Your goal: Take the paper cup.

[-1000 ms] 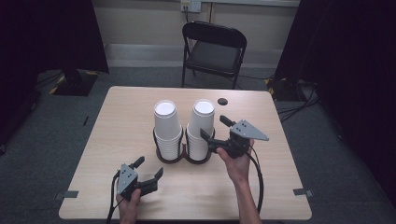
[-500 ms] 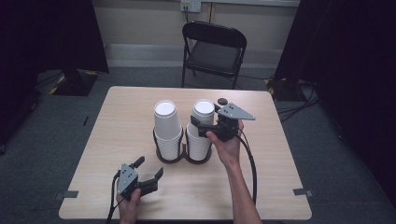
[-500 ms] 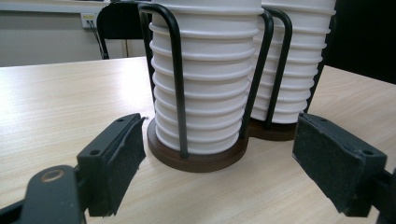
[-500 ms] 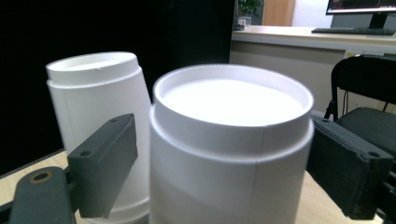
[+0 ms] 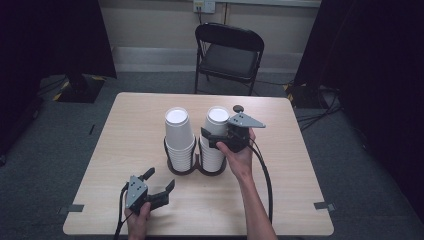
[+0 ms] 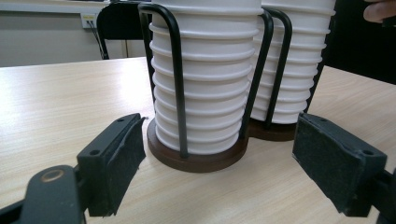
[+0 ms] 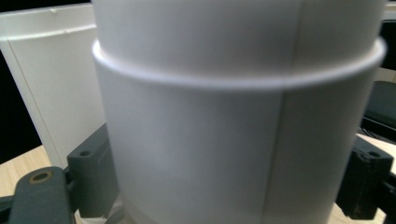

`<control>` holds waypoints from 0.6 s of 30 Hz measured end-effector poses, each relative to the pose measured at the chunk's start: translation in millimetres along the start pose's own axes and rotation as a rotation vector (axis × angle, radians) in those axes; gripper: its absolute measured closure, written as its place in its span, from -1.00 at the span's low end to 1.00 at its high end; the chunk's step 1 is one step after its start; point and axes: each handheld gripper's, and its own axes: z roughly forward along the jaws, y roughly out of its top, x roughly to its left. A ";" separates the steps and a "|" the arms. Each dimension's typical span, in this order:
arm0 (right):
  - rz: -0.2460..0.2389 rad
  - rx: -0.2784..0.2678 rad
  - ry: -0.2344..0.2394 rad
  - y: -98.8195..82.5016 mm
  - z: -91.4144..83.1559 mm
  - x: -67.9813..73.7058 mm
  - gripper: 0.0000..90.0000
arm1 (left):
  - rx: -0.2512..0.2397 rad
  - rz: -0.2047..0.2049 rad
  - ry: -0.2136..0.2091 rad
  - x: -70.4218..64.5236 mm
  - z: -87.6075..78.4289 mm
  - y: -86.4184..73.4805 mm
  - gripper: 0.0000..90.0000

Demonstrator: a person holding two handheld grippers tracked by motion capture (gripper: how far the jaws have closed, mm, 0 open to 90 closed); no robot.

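Observation:
Two tall stacks of white paper cups stand side by side in a black wire holder with a brown base (image 5: 182, 171) at the table's middle. My right gripper (image 5: 211, 134) is open, one jaw on either side of the upper cups of the right stack (image 5: 212, 155). In the right gripper view the top cup (image 7: 233, 140) sits between the pads of the right gripper (image 7: 233, 182). My left gripper (image 5: 161, 179) rests low near the front edge, open, pointing at the left stack (image 5: 178, 135). In the left gripper view the left gripper (image 6: 219, 154) faces the holder base (image 6: 196, 161), apart from it.
A black folding chair (image 5: 227, 55) stands behind the table. A small black round object (image 5: 238, 108) lies on the table just behind the right gripper. Bare wooden tabletop (image 5: 300, 165) spreads to the right and left of the holder.
The right gripper travelled from the right of the holder up to the top of the right stack and now has its jaws around it. The left gripper stayed put.

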 end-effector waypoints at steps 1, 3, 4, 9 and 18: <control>0.000 0.013 -0.004 -1.3 1.3 0.7 -0.74 | 0.000 -0.002 0.000 0.1 0.1 0.0 -0.64; -0.004 0.016 -0.007 -1.9 2.3 1.5 -0.75 | 0.000 -0.001 0.001 0.1 0.1 0.1 -0.64; -0.006 0.025 -0.011 -2.4 3.9 2.1 -0.76 | 0.000 -0.001 0.002 0.1 0.1 0.1 -0.64; -0.002 0.042 -0.015 -5.1 6.6 1.2 -0.74 | 0.001 0.000 0.004 -0.3 0.2 0.0 -0.64; -0.010 0.048 -0.030 -6.9 8.0 0.9 -0.72 | 0.001 -0.002 -0.001 -0.4 0.3 0.0 -0.64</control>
